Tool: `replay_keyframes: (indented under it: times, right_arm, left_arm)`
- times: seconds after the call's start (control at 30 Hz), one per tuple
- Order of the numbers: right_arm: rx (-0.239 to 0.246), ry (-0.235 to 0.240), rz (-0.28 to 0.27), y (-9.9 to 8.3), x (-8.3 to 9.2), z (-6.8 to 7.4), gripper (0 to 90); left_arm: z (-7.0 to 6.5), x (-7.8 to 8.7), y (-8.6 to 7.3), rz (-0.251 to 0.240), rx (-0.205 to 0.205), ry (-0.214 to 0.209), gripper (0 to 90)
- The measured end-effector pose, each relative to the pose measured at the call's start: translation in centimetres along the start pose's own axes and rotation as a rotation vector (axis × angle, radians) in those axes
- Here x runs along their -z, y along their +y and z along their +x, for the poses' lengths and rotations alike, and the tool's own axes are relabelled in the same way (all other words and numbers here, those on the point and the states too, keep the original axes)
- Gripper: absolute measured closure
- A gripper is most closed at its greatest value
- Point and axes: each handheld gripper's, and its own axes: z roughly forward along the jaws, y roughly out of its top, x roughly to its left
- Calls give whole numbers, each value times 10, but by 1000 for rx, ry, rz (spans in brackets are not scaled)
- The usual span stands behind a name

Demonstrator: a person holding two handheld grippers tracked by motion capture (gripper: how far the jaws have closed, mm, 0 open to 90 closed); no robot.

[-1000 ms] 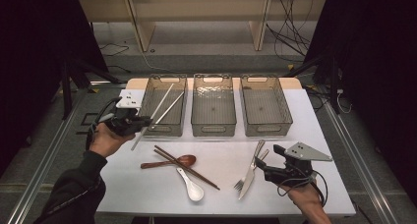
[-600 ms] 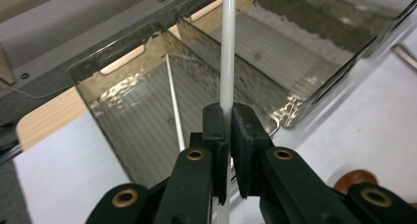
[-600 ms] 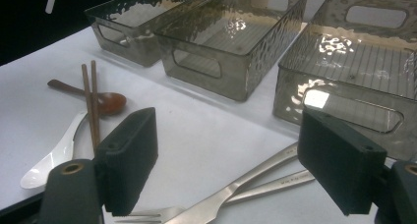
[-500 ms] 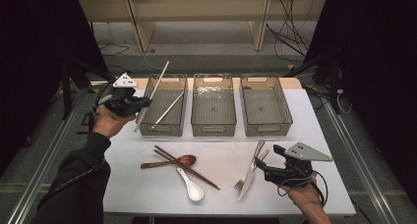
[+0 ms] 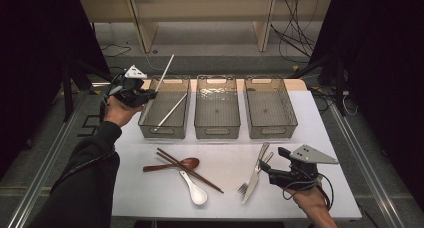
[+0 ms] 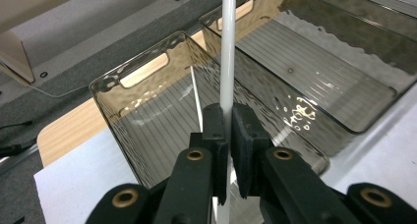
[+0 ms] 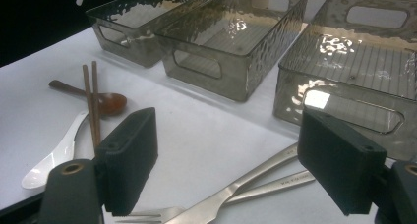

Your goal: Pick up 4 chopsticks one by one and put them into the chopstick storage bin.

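Left hand-held gripper (image 6: 228, 130) has its two flat black pads clamped on a thin, smooth white chopstick (image 6: 227, 47), which runs straight up between them. From the high view the same hand-held gripper (image 5: 142, 94) sits at the outer near corner of the left bin (image 5: 150, 125), and the stick slants up and away over the bin's far rim. That bin is a smoky, see-through plastic box with rippled walls, a ribbed floor and a slot handle cut in each end; a second white chopstick (image 5: 171, 111) lies slantwise on its floor. Two matching bins, the middle bin (image 5: 217, 130) and the right bin (image 5: 271, 130), stand beside it in a row on the white surface (image 5: 150, 188).

Right hand-held gripper (image 5: 266, 169) rests low on the surface with its blocky, matte black jaws set wide apart and nothing between them. Just beside it lie a brushed-metal fork (image 7: 231, 197) and a metal knife (image 5: 252, 180), side by side. Farther left, a pair of slim dark wooden chopsticks (image 5: 187, 169) crosses a brown wooden spoon (image 5: 172, 164), and a glossy white ceramic spoon (image 5: 194, 189) lies close by them.
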Motion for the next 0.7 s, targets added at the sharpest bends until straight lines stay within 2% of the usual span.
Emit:
replay_keyframes:
  times: [0.13,0.3,0.57,0.7]
  right_arm:
    - [0,1,0,0,0,0,242]
    - [0,1,-1,0,0,0,242]
    - [0,2,1,0,0,0,242]
    - [0,2,1,0,0,0,242]
  left_arm:
    - [4,-8,-2,9,15,14,845]
    - [7,-14,-2,-7,39,30,845]
    - [11,-23,-9,20,58,30,845]
    - [12,-28,-14,24,80,29,844]
